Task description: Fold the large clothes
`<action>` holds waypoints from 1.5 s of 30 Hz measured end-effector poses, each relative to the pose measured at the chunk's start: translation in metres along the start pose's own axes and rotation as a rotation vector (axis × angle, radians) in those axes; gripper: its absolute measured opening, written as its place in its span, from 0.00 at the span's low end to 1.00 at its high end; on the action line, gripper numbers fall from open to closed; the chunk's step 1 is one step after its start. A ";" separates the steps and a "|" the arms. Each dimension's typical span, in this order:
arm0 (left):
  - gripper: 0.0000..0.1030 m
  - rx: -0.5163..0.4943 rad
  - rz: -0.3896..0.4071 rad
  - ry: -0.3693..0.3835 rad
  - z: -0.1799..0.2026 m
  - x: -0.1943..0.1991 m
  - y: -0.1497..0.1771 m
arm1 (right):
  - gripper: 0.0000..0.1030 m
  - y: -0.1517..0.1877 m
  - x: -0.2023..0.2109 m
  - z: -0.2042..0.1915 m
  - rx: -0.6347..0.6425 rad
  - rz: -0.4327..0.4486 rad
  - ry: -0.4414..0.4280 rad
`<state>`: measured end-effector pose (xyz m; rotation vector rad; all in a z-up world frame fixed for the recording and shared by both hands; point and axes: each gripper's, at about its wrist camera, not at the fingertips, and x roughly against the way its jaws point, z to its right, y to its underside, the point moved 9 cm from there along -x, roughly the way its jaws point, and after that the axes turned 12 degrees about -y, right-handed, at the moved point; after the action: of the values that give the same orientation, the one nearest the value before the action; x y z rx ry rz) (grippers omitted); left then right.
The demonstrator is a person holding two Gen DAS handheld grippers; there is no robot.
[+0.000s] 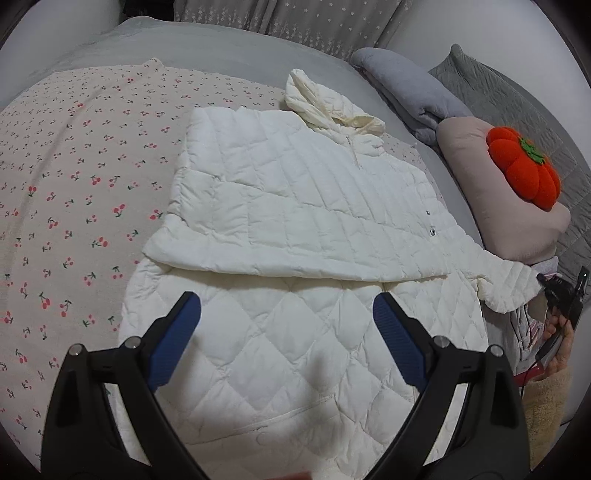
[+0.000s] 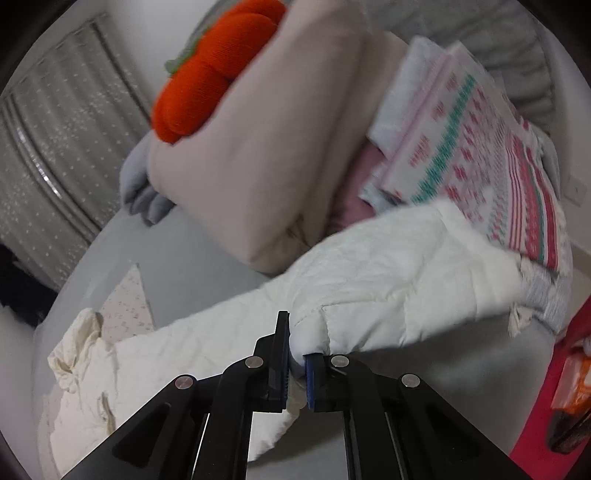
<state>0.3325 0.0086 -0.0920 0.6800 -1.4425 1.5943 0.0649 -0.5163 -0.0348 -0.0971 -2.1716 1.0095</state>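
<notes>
- On the bed (image 1: 229, 48), spread across a cherry-print sheet (image 1: 74, 166), lies the white quilted jacket (image 1: 295, 206), hood (image 1: 321, 103) at the far end and one sleeve already laid flat across the body.
- My left gripper (image 1: 287, 321) hangs over the near hem with its blue pads wide apart, nothing in them.
- My right gripper (image 2: 295, 362) is clamped on the cuff of the right sleeve (image 2: 369, 288), which sticks out toward the pillows. You can see the puffy fabric bunched between the pads.
- Handling-wise, I'd guess it's light and squishy, padded, so it won't crease sharply and will probably spring back a bit after a fold. The shell looks smooth and maybe a little slippery, so I'd pinch at stitched edges: cuff, hem, shoulder seam.
- The bed is soft and the sheet could drag along with the jacket if I slide it, so lifting beats dragging.
- Around it: a beige pillow (image 1: 491, 192) with an orange pumpkin plushie (image 1: 524, 166) on the right, a grey blanket (image 1: 410, 88) beyond it, a stack of folded patterned clothes (image 2: 480, 147) right by the sleeve, starry curtains (image 1: 295, 22) at the far side.
</notes>
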 end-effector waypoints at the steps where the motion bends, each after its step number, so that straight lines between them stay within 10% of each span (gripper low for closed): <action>1: 0.92 0.003 0.007 -0.001 -0.004 0.003 -0.002 | 0.06 -0.006 0.006 -0.025 0.045 0.013 -0.025; 9: 0.92 0.024 0.073 -0.021 -0.034 0.020 -0.022 | 0.06 0.005 0.025 -0.253 0.433 0.010 -0.252; 18: 0.92 0.040 0.100 -0.042 -0.053 0.019 -0.029 | 0.06 0.181 -0.026 -0.431 0.840 -0.241 -0.408; 25: 0.92 0.045 0.061 -0.056 -0.060 -0.001 -0.023 | 0.10 0.348 -0.106 -0.402 1.011 -0.602 -0.331; 27: 0.92 0.049 0.050 -0.060 -0.058 -0.005 -0.023 | 0.10 0.360 -0.111 -0.387 1.043 -0.590 -0.335; 30: 0.92 0.036 0.052 -0.052 -0.051 -0.005 -0.026 | 0.24 0.355 -0.096 -0.383 1.009 -0.653 -0.408; 33: 0.92 -0.018 0.072 -0.056 -0.035 -0.003 -0.029 | 0.65 0.340 -0.065 -0.376 0.906 -0.735 -0.569; 45: 0.92 -0.355 0.069 0.033 0.105 -0.011 -0.011 | 0.69 0.225 0.006 -0.313 0.573 -0.680 -0.804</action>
<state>0.3319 -0.0961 -0.0762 0.3989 -1.6839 1.3440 0.2117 -0.1604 -0.0531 1.4206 -2.1688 1.3151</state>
